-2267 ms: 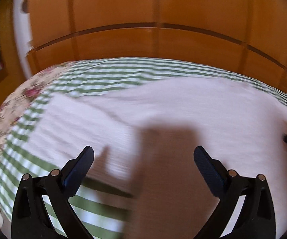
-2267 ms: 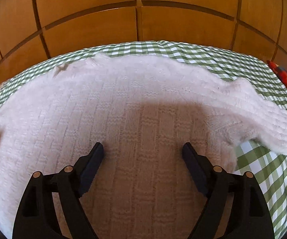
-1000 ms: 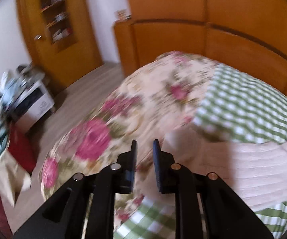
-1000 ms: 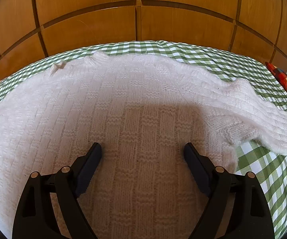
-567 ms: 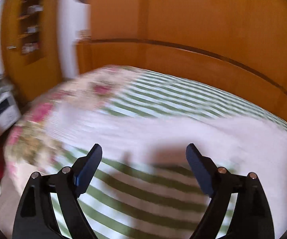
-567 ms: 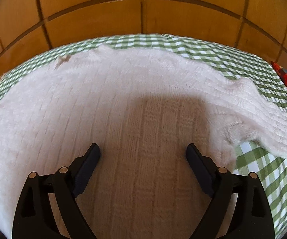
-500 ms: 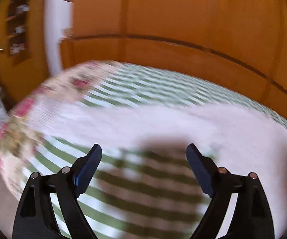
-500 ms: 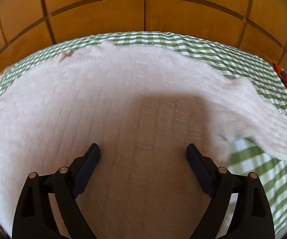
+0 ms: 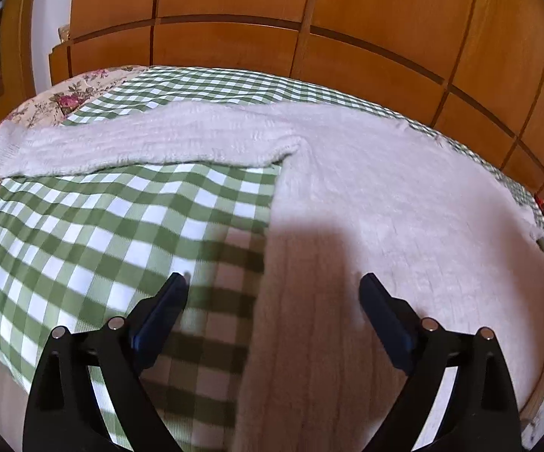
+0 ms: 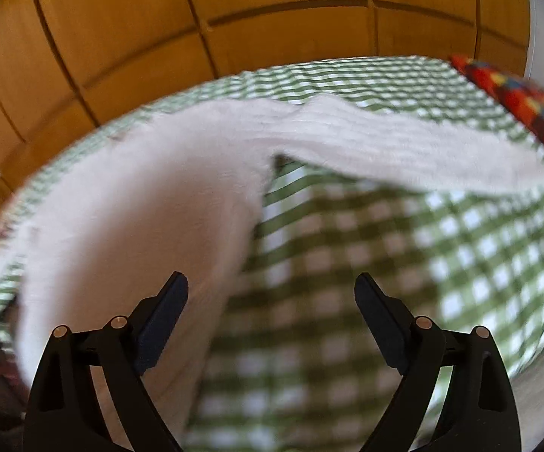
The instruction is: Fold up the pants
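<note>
Left wrist view: the white knit garment (image 9: 385, 196) lies spread flat on the bed (image 9: 94, 226), ready for folding; the left claw (image 9: 272, 301), empty, is opening; the right claw (image 10: 272, 301) is wide but narrowing, gripping nothing.

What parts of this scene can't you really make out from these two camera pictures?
- Left wrist view: the white knit garment has its near hem cut off by the bottom edge, behind the left gripper.
- Right wrist view: motion blur smears the checked bedcover.
- Right wrist view: the red patterned cloth is cut off at the edge.
</note>
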`<state>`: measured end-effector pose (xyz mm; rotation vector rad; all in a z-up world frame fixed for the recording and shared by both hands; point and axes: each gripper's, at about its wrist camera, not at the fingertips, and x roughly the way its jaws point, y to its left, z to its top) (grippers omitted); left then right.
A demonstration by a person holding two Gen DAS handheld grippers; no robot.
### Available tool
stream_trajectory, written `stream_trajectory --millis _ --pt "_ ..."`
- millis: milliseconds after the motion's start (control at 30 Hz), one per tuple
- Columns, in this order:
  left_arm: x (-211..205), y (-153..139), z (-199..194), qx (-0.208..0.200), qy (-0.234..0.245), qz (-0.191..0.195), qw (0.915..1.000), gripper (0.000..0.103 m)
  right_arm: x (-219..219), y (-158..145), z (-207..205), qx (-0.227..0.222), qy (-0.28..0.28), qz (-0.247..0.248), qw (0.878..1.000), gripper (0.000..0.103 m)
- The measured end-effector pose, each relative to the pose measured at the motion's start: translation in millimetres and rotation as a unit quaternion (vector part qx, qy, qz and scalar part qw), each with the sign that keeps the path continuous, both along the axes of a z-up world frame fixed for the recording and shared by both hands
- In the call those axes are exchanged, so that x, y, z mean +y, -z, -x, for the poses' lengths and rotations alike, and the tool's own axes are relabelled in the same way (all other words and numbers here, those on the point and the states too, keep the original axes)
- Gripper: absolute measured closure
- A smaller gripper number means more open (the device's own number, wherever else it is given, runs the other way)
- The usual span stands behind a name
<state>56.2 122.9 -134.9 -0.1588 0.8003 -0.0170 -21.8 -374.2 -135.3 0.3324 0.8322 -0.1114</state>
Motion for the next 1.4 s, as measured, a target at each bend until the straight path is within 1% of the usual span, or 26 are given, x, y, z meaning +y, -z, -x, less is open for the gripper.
stream_trajectory --millis 33,133,200,267,333,367,400,433,467,500,567,633,667,767,800,900,967,1033,1067,1200,1233,1267,1300,1333,1367,1400 --pt "-2 1 5 -0.001 0.001 -0.004 1.0000 0.010 8 -2 11 -0.004 -0.013 -0.015 1.000 0.030" --pt "-4 3 17 -0.007 -0.007 -0.006 0.9999 0.010 39 -1 24 0.004 -0.043 -0.029 0.999 0.043" --pt "-5 3 21 -0.009 -0.013 -0.004 0.9999 0.010 68 6 27 0.024 -0.082 -0.040 0.996 0.050" --pt "-6 2 22 -0.010 -0.016 -0.003 0.9998 0.010 93 15 27 0.045 -0.101 -0.022 0.994 0.050" --pt "-6 1 23 -0.011 -0.016 0.002 0.9998 0.009 112 25 24 0.059 -0.102 0.042 0.992 0.050" --pt "-6 2 23 -0.010 -0.017 0.003 0.9998 0.009 116 26 23 0.058 -0.101 0.055 0.992 0.052" --pt "-5 2 23 -0.010 -0.017 0.005 0.9998 0.009 120 26 24 0.052 -0.102 0.060 0.992 0.062" --pt "-4 2 23 -0.010 -0.017 0.007 0.9998 0.009 121 25 25 0.047 -0.107 0.068 0.991 0.077" --pt "-4 2 23 -0.010 -0.017 0.007 0.9998 0.009 120 23 27 0.045 -0.110 0.079 0.990 0.083" --pt "-4 2 23 -0.011 -0.017 0.008 0.9998 0.009 117 20 29 0.041 -0.111 0.072 0.990 0.090" --pt "-3 3 24 -0.011 -0.017 0.009 0.9998 0.009 104 16 38 0.037 -0.101 0.049 0.993 0.093" --pt "-4 3 24 -0.011 -0.017 0.009 0.9998 0.009 86 13 52 0.038 -0.076 0.032 0.996 0.095" --pt "-3 3 24 -0.012 -0.017 0.009 0.9998 0.009 78 13 58 0.038 -0.065 0.020 0.997 0.098" --pt "-4 4 24 -0.012 -0.017 0.008 0.9997 0.008 50 19 71 0.051 -0.039 -0.004 0.998 0.099" --pt "-3 4 24 -0.012 -0.016 0.008 0.9998 0.008 45 24 74 0.059 -0.032 -0.007 0.998 0.103" --pt "-4 5 24 -0.012 -0.017 0.006 0.9998 0.007 34 44 79 0.088 -0.017 -0.015 0.996 0.103" --pt "-5 4 25 -0.013 -0.018 0.007 0.9997 0.007 23 48 82 0.085 0.004 -0.036 0.996 0.103" --pt "-4 3 25 -0.014 -0.020 0.009 0.9997 0.007 8 44 82 0.058 0.021 -0.083 0.995 0.103" --pt "-4 3 25 -0.015 -0.021 0.009 0.9996 0.007 1 40 81 0.046 0.031 -0.093 0.994 0.103" --pt "-5 -1 21 -0.018 -0.020 0.024 0.9994 0.006 -24 28 72 0.003 0.061 -0.087 0.994 0.103" --pt "-5 -2 20 -0.018 -0.020 0.028 0.9992 0.005 -35 27 66 -0.009 0.071 -0.095 0.993 0.102" --pt "-5 -4 17 -0.018 -0.022 0.034 0.9990 0.004 -44 26 61 -0.017 0.079 -0.101 0.992 0.095" --pt "-5 -5 15 -0.018 -0.025 0.041 0.9987 0.003 -54 27 56 -0.024 0.091 -0.105 0.990 0.067" --pt "-5 -7 9 -0.019 -0.027 0.055 0.9979 0.003 -67 27 50 -0.035 0.114 -0.108 0.987 0.028" --pt "-7 -9 5 -0.018 -0.026 0.061 0.9976 0.003 -78 26 47 -0.054 0.134 -0.113 0.983 0.023" --pt "-10 -10 -1 -0.016 -0.023 0.063 0.9976 0.003 -90 25 42 -0.070 0.144 -0.116 0.980 0.023"
